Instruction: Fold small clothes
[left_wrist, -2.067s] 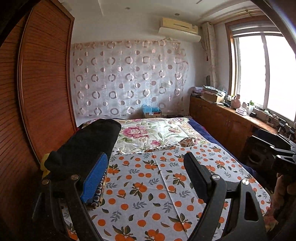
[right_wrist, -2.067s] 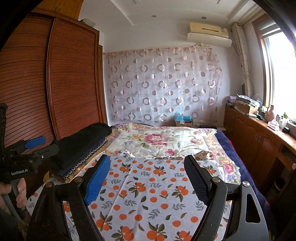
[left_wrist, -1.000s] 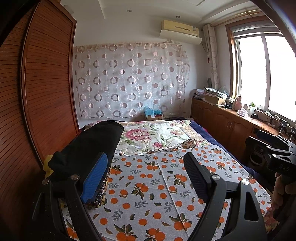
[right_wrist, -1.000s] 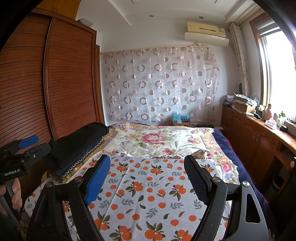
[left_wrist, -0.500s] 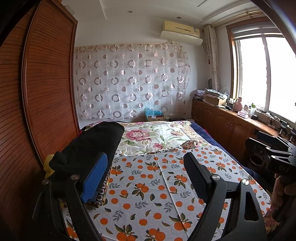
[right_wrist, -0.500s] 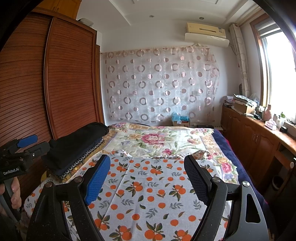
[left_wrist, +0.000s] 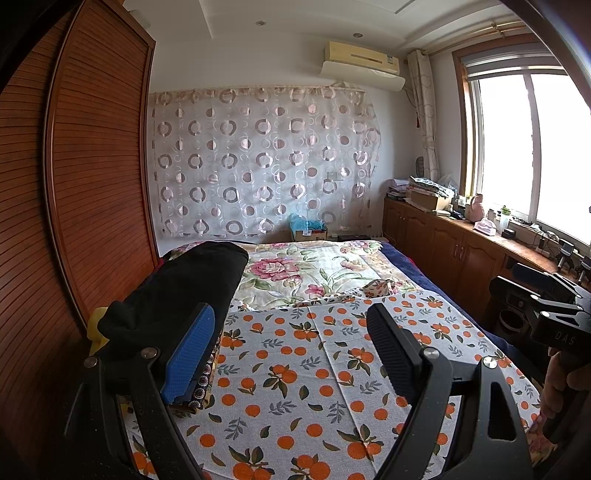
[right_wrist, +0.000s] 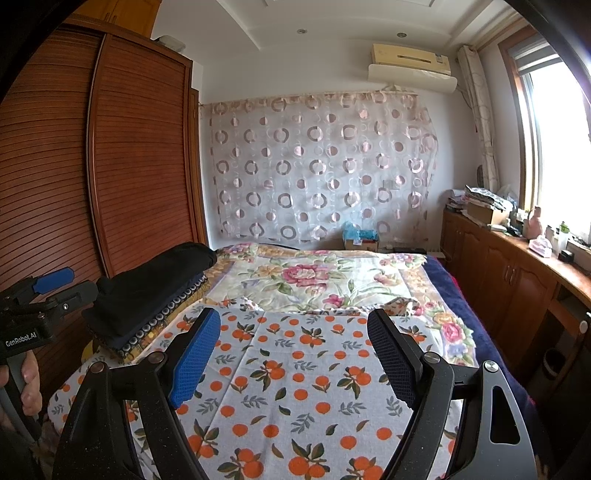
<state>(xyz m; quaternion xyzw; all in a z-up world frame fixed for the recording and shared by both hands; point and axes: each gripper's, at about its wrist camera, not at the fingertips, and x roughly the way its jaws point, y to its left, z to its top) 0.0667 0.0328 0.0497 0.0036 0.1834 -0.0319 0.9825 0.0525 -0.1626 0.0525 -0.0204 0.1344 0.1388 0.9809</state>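
A stack of folded clothes topped by a black garment lies along the bed's left edge, beside the wardrobe. In front of both grippers spreads a white cloth printed with oranges. My left gripper hovers above the cloth, open, with nothing between its fingers; its blue pad sits just right of the stack. My right gripper also stands open and empty over the cloth. A small patterned piece rests at the cloth's far right corner.
A wooden wardrobe borders the bed on the left. A floral quilt covers the far half of the bed. Wooden cabinets with clutter run under the window on the right. Each view shows the other gripper held in a hand.
Both views tilted up slightly between the oldest frames and a second ago. Since then, nothing has moved and both grippers have stayed open.
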